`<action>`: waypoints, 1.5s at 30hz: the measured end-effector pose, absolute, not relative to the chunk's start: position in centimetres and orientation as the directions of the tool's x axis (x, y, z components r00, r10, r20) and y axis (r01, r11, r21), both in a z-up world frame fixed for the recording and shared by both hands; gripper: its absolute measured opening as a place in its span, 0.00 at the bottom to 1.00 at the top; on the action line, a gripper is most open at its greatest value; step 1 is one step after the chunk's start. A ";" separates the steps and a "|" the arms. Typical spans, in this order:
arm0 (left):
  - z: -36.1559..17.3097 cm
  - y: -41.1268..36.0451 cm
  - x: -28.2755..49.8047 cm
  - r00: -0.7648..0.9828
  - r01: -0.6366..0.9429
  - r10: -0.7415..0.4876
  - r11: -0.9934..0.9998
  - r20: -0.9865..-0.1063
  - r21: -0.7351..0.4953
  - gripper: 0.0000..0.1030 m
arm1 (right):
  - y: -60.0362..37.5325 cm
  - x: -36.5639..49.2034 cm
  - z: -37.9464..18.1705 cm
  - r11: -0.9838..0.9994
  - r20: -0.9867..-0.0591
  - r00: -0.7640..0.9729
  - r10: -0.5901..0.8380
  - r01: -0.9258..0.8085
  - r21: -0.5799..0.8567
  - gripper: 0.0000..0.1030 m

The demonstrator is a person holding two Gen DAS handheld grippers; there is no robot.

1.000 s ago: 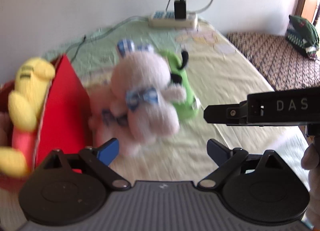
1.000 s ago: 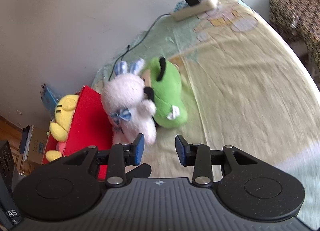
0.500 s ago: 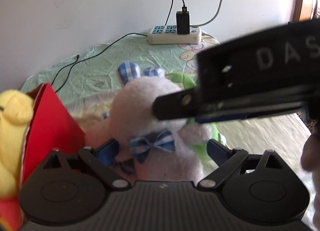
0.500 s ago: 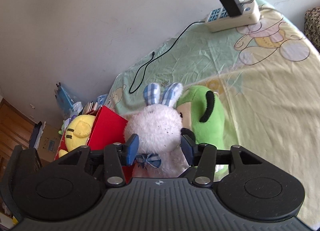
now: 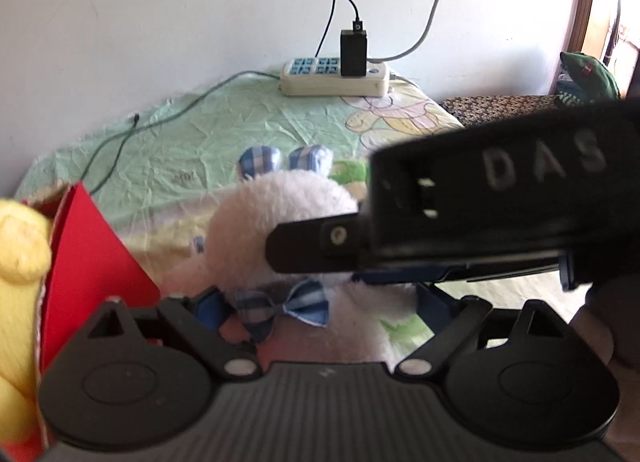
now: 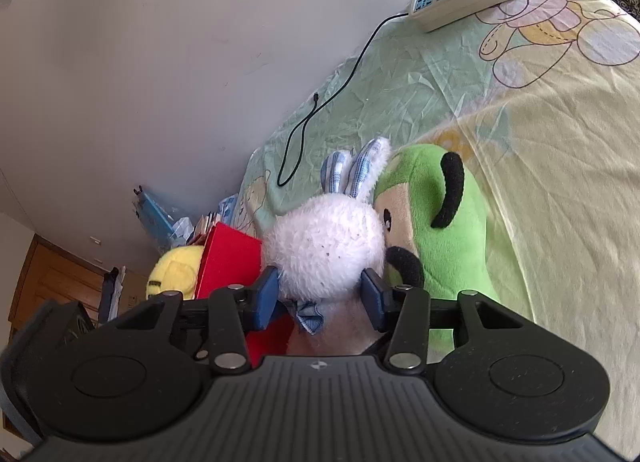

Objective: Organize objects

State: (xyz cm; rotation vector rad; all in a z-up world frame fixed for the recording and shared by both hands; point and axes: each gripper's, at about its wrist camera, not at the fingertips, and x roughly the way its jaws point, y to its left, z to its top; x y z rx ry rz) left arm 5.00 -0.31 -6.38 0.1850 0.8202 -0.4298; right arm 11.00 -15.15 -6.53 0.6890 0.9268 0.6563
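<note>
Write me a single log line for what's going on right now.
step: grasping white bunny plush | right gripper: open, fingers either side of bunny's head | left gripper: open, near bunny's body | beside: green plush, red box

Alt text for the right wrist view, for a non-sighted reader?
The right claw straddles a white plush rabbit's head on a bed, blue pads at either side. A green plush lies beside it, a red box opposite.

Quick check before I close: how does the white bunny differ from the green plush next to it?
The white bunny is fluffy, with blue checked ears and a bow tie; the green plush is smooth, with black ears. The bunny's head sits between the open jaws of the right gripper; the green plush lies outside them. The bunny is nearer the red box. Both rest on the bed sheet, touching.
</note>
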 end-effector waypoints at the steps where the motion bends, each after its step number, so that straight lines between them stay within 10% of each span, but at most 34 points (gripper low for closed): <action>1: -6.3 -0.1 4.9 0.596 0.440 -0.304 0.898 -0.743 -0.014 0.89 | -15.1 10.6 -6.3 0.617 -0.487 0.442 0.753 -0.217 0.756 0.46; 25: -2.8 2.5 -7.8 0.574 0.431 -0.315 0.901 -0.756 -0.048 0.89 | -15.5 -0.7 -3.5 0.584 -0.506 0.301 0.808 -0.306 0.752 0.46; 45: 4.8 15.8 -9.6 0.718 0.434 -0.362 0.901 -0.595 -0.024 0.89 | -3.5 -4.4 4.6 0.538 -0.402 0.359 0.842 -0.499 0.680 0.46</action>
